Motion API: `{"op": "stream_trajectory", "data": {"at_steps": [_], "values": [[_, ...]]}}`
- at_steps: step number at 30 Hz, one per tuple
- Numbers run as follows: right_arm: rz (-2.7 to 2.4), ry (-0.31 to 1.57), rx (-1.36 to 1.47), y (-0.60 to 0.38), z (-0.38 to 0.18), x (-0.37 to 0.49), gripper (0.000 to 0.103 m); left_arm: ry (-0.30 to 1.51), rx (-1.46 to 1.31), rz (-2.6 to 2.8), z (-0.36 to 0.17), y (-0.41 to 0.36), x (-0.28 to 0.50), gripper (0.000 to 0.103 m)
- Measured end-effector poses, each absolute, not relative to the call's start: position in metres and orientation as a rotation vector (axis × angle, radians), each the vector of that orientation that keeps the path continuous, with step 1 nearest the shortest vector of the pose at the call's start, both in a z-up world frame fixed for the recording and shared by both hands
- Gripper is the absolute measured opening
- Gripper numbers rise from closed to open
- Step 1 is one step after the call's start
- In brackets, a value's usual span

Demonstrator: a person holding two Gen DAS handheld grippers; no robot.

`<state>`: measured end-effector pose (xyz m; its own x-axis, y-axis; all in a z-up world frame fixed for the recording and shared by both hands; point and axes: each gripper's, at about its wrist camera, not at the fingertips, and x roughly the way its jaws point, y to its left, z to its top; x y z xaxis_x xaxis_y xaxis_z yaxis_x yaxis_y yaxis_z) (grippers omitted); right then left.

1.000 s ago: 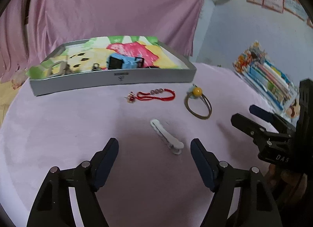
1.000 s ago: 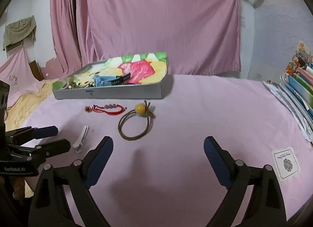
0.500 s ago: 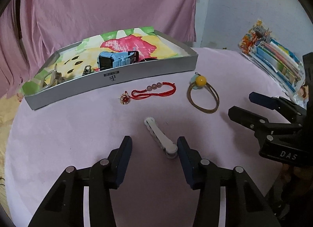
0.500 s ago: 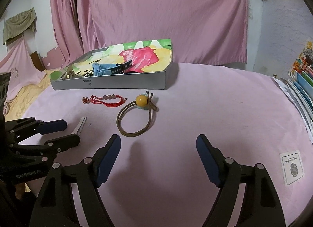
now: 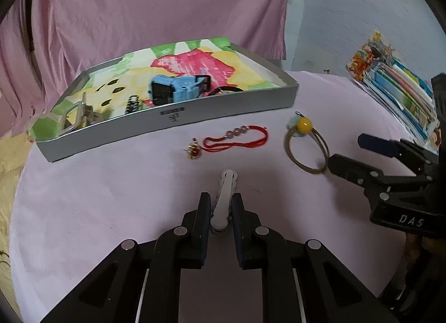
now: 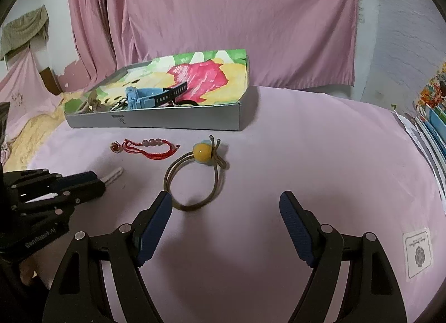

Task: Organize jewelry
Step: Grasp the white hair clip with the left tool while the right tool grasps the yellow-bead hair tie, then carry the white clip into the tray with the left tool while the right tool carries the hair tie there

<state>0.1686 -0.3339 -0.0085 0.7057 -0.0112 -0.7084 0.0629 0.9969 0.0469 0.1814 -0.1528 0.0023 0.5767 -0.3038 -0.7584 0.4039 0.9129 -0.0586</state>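
The left gripper (image 5: 220,206) is clamped on the white hair clip (image 5: 226,193) lying on the pink tabletop (image 5: 97,197). The right gripper (image 6: 225,211) gapes wide, empty — the hair tie (image 6: 195,181) at its 11 o'clock, the tray (image 6: 178,121) beyond.

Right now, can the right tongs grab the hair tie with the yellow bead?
Probably yes. The right tongs are open, the hair tie lies just ahead on the cloth, and nothing sits between them.
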Motion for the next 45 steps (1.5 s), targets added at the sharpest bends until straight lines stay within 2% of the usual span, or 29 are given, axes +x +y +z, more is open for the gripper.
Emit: {"op": "stream_trajectory", "data": {"at_steps": [1, 2, 19, 21, 23, 25, 26, 36, 45], "values": [[-0.039, 0.799, 0.066, -0.332, -0.010, 0.172, 0.060, 0.865, 0.117, -0.412, 0.002, -0.151, 0.184, 0.014], [-0.035, 0.811, 0.068, -0.332, -0.011, 0.176, 0.059, 0.866, 0.110, -0.408, 0.002, -0.149, 0.186, 0.014], [0.009, 0.894, 0.005, -0.316, -0.015, 0.220, 0.058, 0.878, 0.031, -0.428, 0.000, -0.131, 0.205, 0.014], [0.018, 0.888, 0.005, -0.316, -0.014, 0.223, 0.050, 0.879, 0.023, -0.431, 0.000, -0.130, 0.206, 0.014], [0.024, 0.882, 0.009, -0.318, -0.014, 0.224, 0.034, 0.879, 0.018, -0.434, 0.000, -0.129, 0.206, 0.014], [0.023, 0.877, 0.022, -0.320, -0.013, 0.224, 0.023, 0.878, 0.019, -0.433, 0.000, -0.129, 0.205, 0.014], [0.024, 0.876, 0.028, -0.321, -0.013, 0.224, 0.020, 0.877, 0.020, -0.433, 0.000, -0.130, 0.205, 0.014], [0.043, 0.833, 0.071, -0.324, -0.009, 0.218, 0.019, 0.874, -0.007, -0.444, 0.001, -0.126, 0.203, 0.014], [0.075, 0.754, 0.132, -0.324, 0.000, 0.207, 0.019, 0.757, -0.095, -0.458, 0.022, -0.110, 0.199, 0.014]]}}
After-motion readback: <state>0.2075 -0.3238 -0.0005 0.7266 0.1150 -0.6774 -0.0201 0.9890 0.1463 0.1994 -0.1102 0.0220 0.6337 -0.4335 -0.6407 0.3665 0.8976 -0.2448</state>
